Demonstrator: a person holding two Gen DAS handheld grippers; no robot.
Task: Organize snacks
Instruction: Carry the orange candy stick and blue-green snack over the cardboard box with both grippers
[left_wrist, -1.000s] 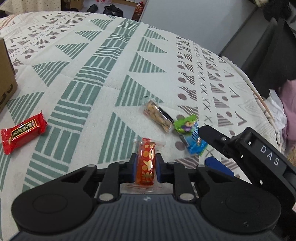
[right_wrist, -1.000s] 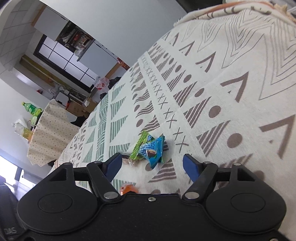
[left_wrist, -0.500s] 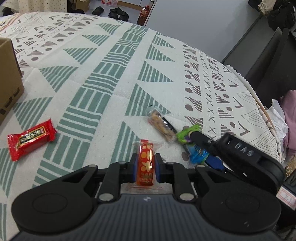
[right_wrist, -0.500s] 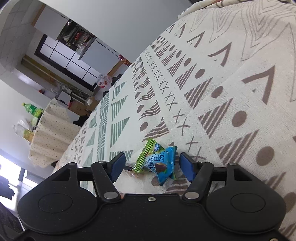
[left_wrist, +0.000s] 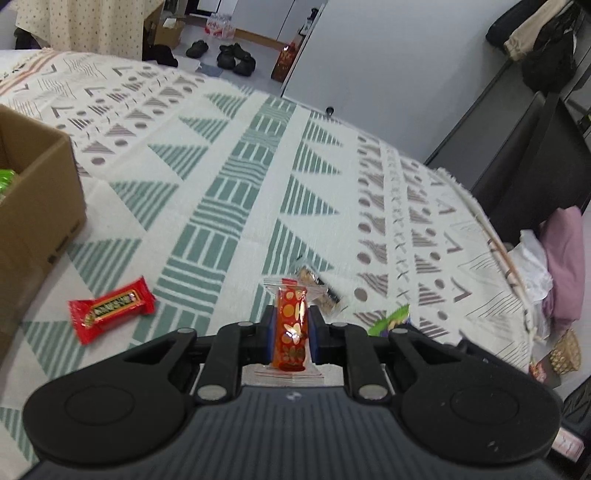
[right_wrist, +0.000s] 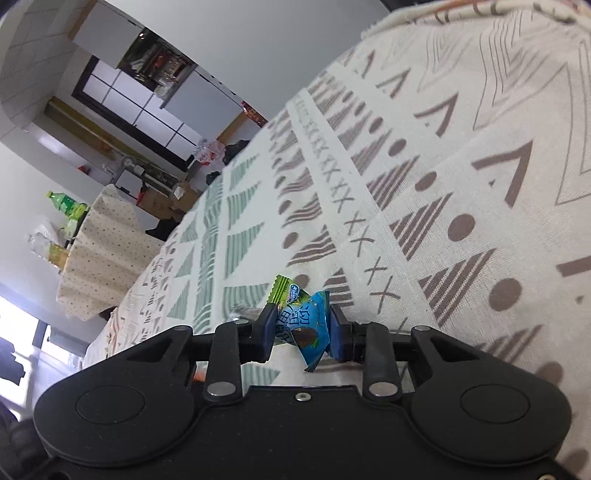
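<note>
now the left hand-held gripper (left_wrist: 291, 332) is squeezed tight on a red candy with gold spots (left_wrist: 291, 325), and it has lifted that candy up off the tabletop (left_wrist: 258, 166). a second ago the candy was still low on the cloth; now it hangs in the air and the cloth looks farther away. the cardboard box (left_wrist: 37, 206) has come into sight too, far off to the left of the red candy, with something green inside it.

the right hand-held gripper (right_wrist: 303, 328) was wide open a second ago with a blue snack packet (right_wrist: 303, 325) lying between its fingers. now its jaws are closing, and both blue pads touch the sides of the packet, which looks a bit crumpled. a green packet (right_wrist: 286, 291) peeks out just behind the blue one.

near the red candy, a red bar (left_wrist: 110, 308) lies on the cloth to its left, closer to the box. a clear bag of nuts (left_wrist: 319, 290) lies just behind the candy, and the green packet (left_wrist: 391, 319) is to the candy's right.

so i think both hands now have a snack each. the red candy looks ready to go over to the box. the blue packet has not been lifted yet.
</note>
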